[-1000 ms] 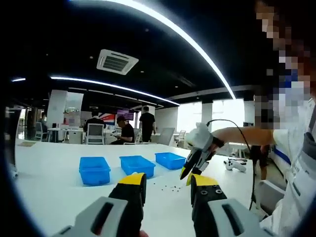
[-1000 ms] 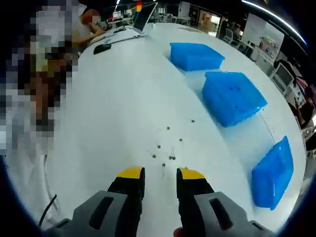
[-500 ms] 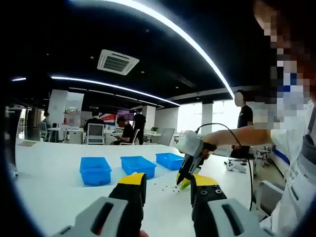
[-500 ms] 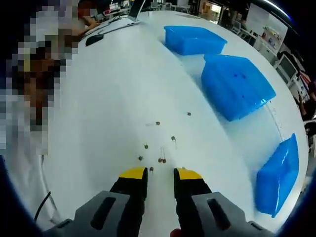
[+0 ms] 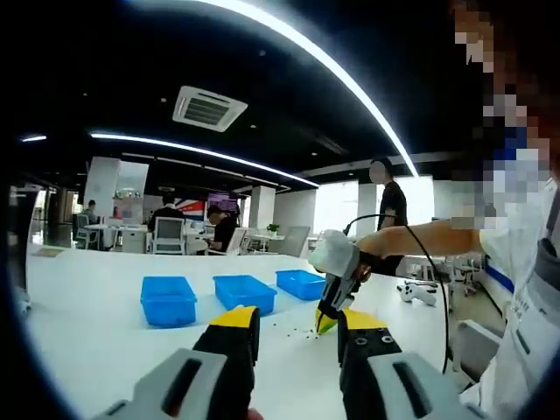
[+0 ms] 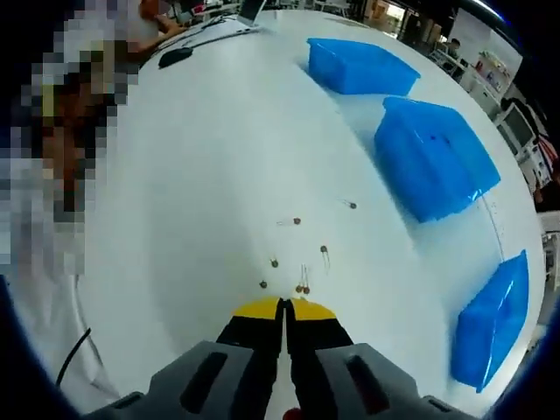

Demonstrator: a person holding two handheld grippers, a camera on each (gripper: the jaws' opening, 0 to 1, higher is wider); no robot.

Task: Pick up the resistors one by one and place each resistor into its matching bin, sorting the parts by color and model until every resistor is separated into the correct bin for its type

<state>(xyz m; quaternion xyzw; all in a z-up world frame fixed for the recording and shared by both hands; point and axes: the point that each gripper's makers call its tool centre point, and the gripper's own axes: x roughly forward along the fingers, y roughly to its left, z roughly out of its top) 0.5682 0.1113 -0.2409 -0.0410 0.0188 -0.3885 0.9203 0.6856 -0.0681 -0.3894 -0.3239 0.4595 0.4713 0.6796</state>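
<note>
My right tongs [image 6: 283, 304] are pressed together beside the resistors [image 6: 302, 278] (grip unconfirmed); lifting might find them empty.

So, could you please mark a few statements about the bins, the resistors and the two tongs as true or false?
1. Three blue bins stand on the white table. True.
2. The right tongs are wide open. False: their jaws are closed together.
3. Loose resistors lie on the table beyond the right tongs. True.
4. The left tongs grip a bin. False: they are open and hold nothing.
5. The bins are red. False: blue.
</note>
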